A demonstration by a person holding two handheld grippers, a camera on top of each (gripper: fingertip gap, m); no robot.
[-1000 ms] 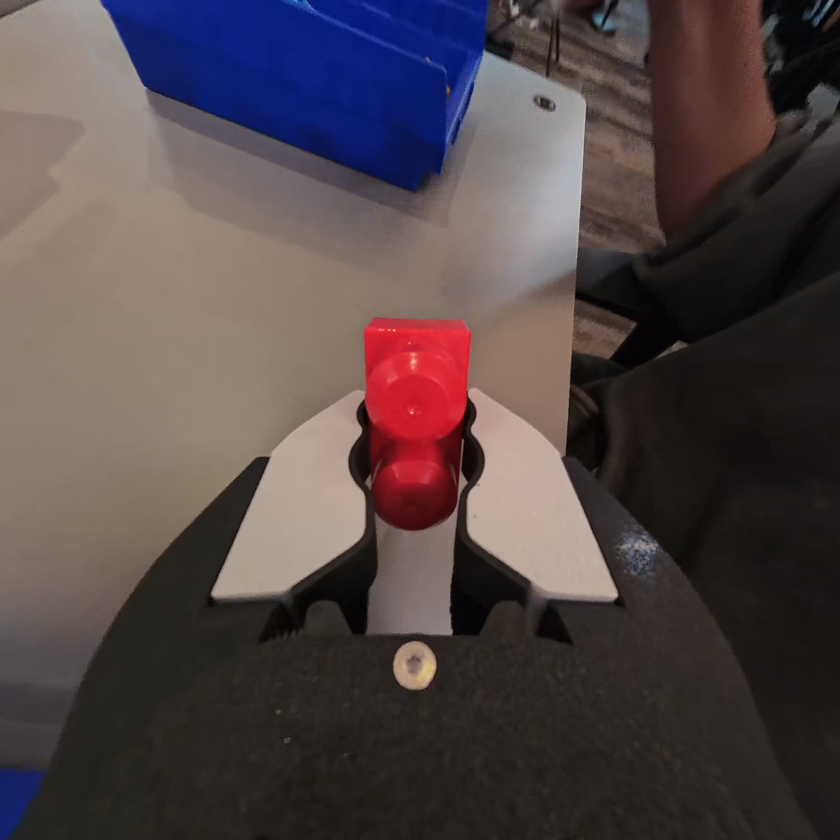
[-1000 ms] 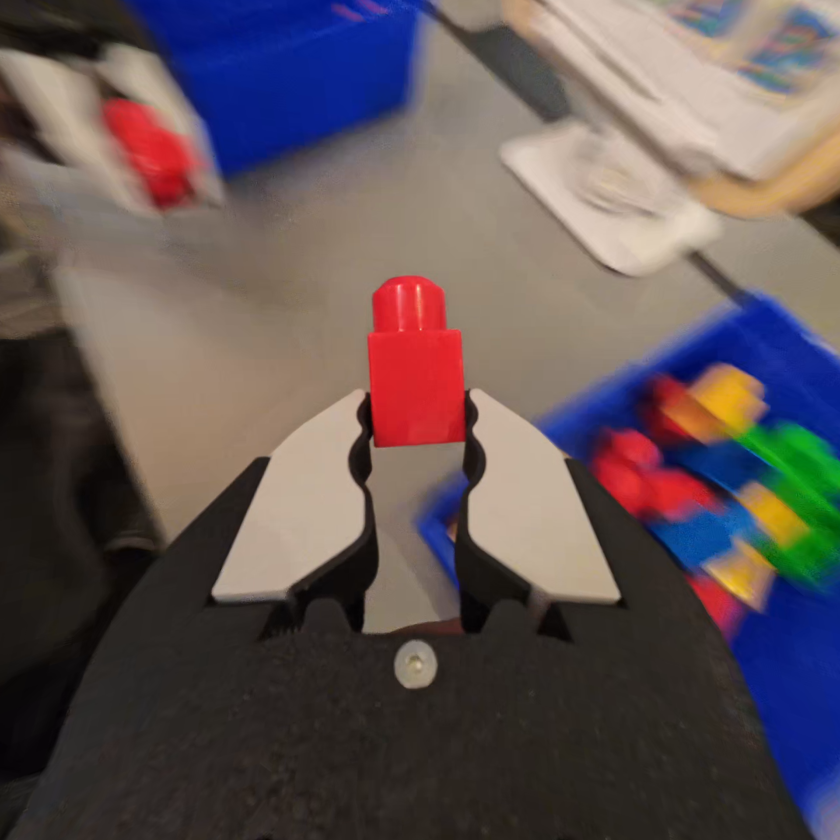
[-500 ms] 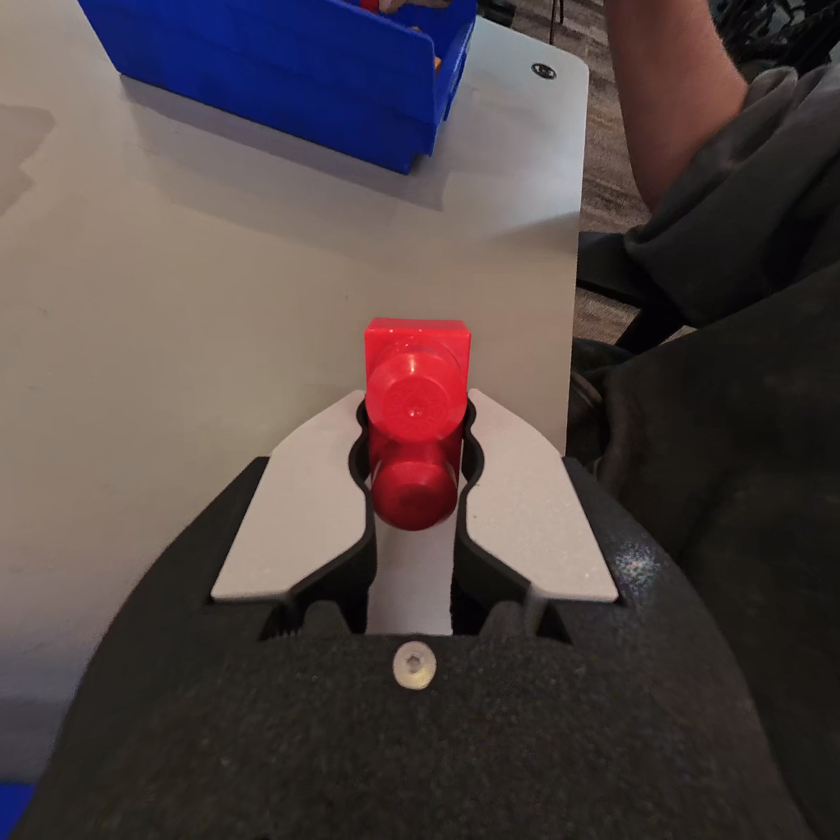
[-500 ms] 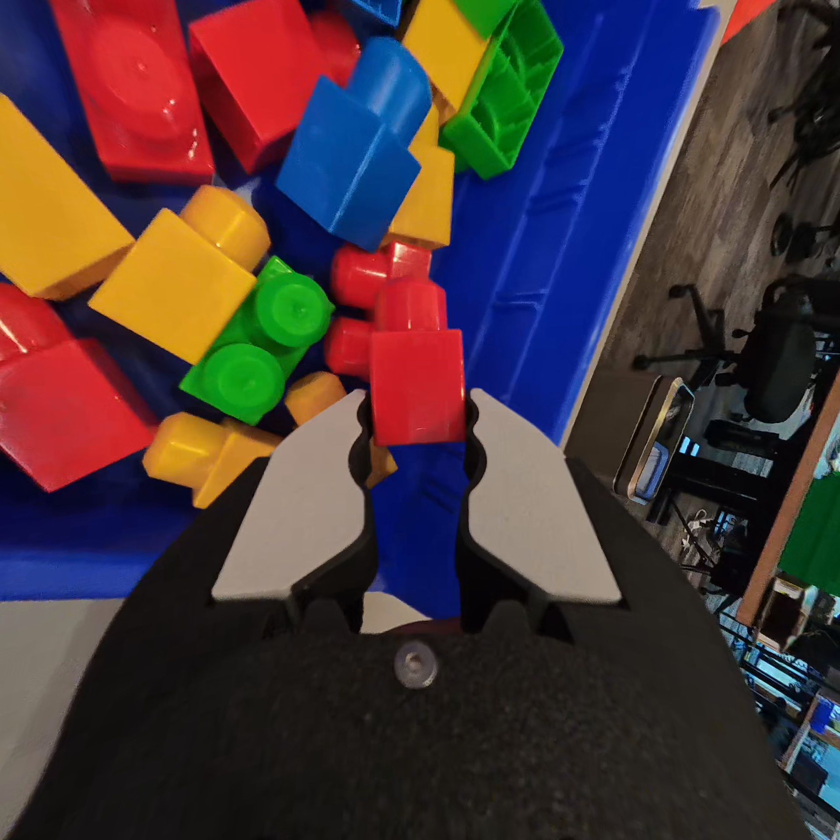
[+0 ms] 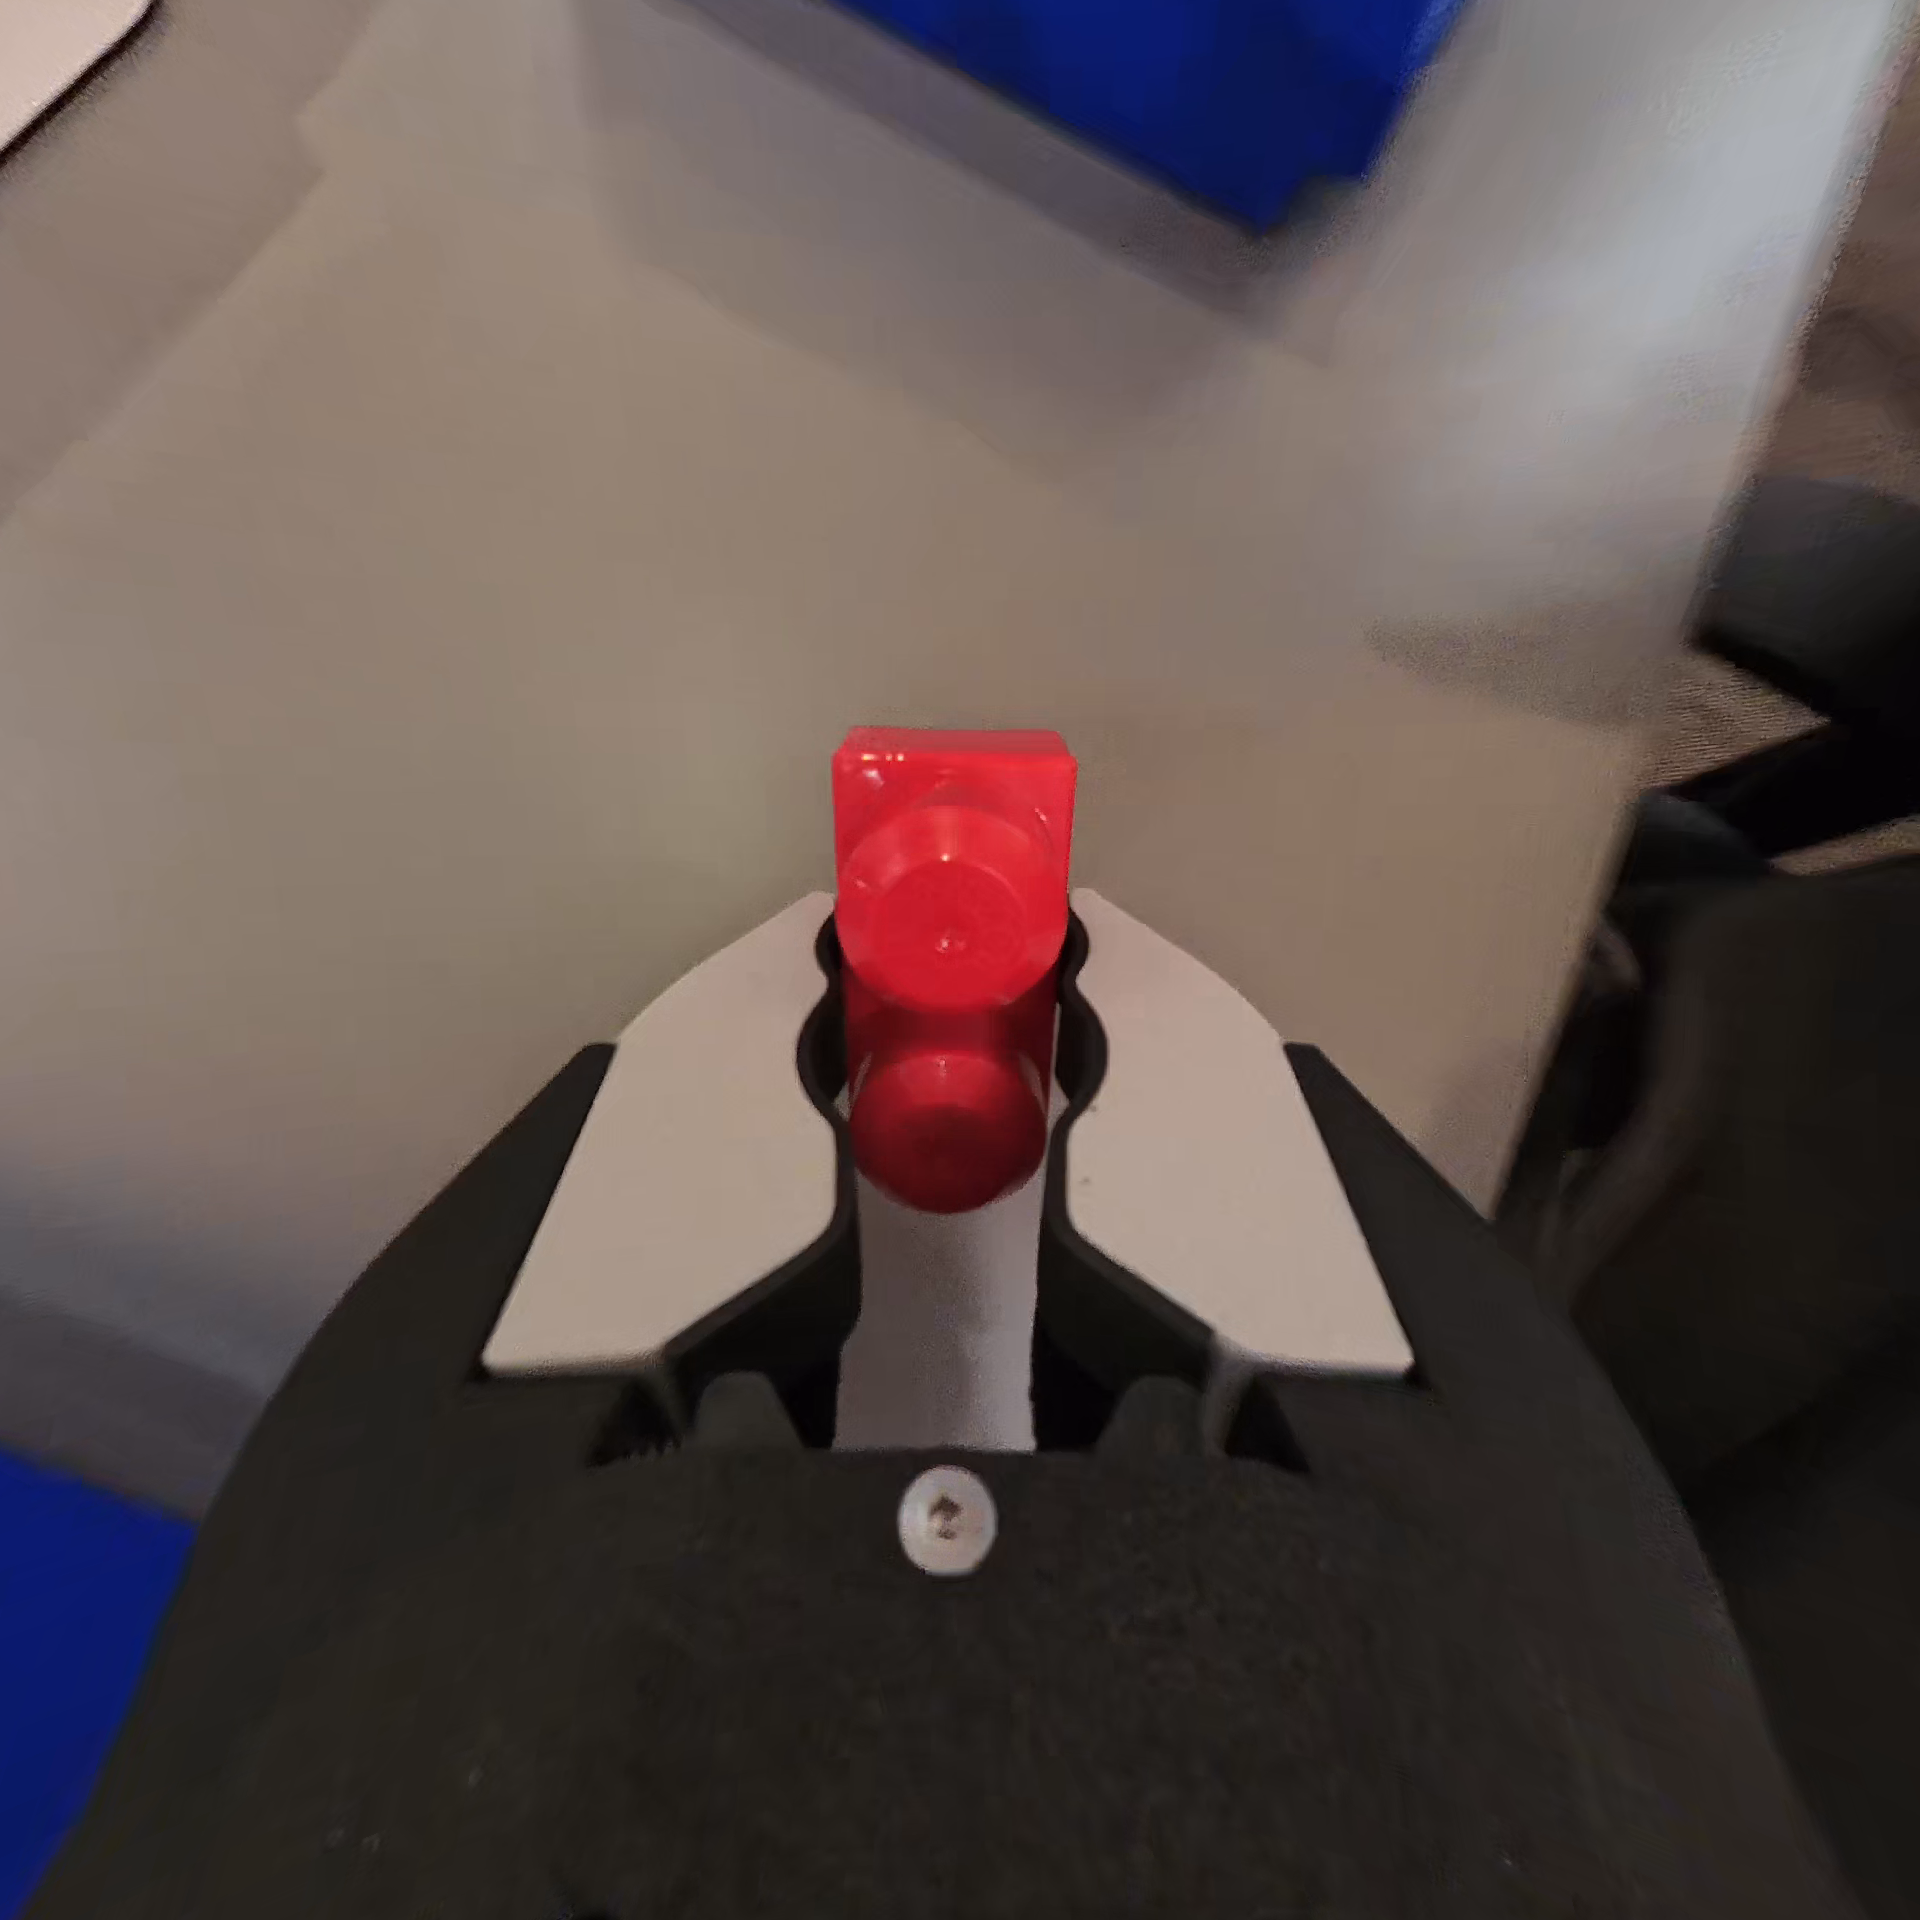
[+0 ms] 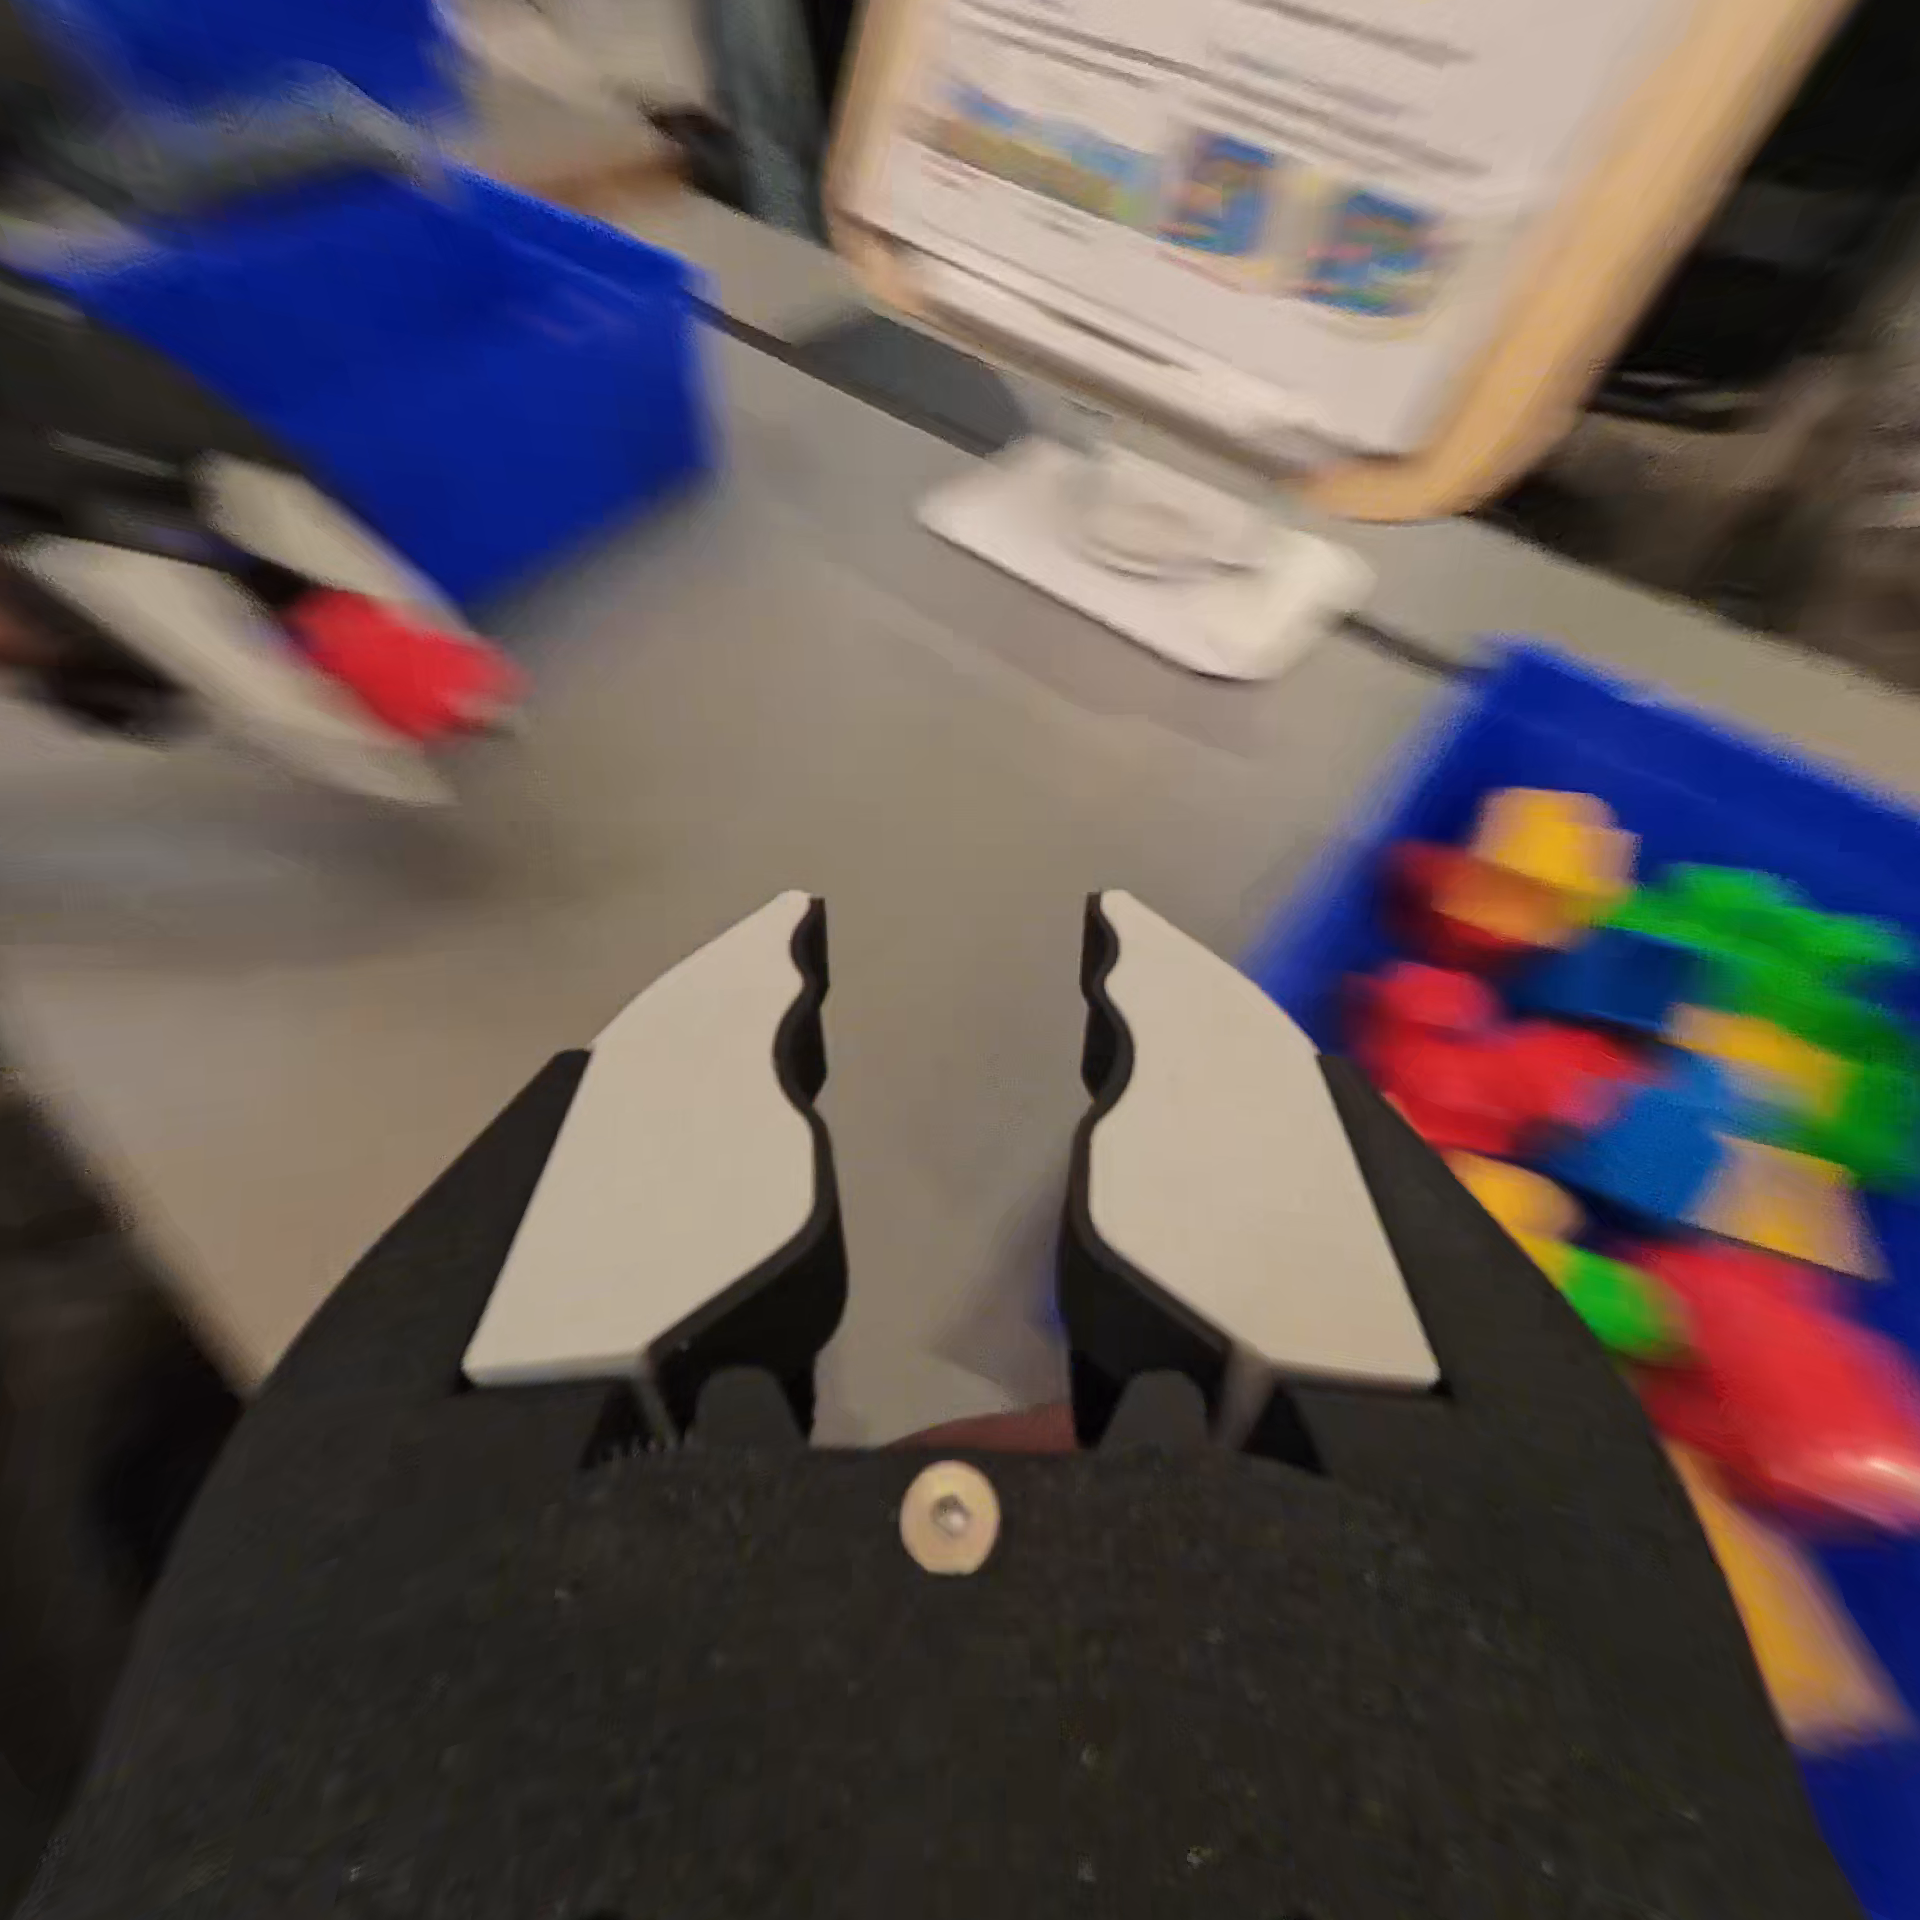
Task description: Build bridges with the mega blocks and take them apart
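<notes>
Gripping a red two-stud block (image 5: 951, 940) between its pale fingers (image 5: 707, 1132), the left gripper (image 5: 951, 914) hung above the grey table (image 5: 468, 582). Both studs faced the camera; the block's square end stuck out past the fingertips. The jaws were closed against the block's sides. A blue bin (image 5: 1164, 94) stood farther back on the table, smeared by motion blur, and a second patch of blue (image 5: 73, 1621) showed at the lower left edge; what it belonged to could not be told.

Right gripper (image 6: 954, 914): jaws parted, nothing between them, only table surface (image 6: 935, 779) seen through the gap. It was held above the table. To its right stood a blue bin (image 6: 1382, 831) full of mega blocks (image 6: 1662, 1091) in red, yellow, green and blue, all blurred. Off to the left, well apart, the left gripper (image 6: 416, 675) appeared with its red block (image 6: 400, 665) clamped, in front of another blue bin (image 6: 416, 353). At the back of the table, a white stand (image 6: 1153, 561) carried a wood-framed printed sheet (image 6: 1278, 177). The whole right wrist view was heavily blurred, so finer detail of the blocks in the bin could not be made out.
</notes>
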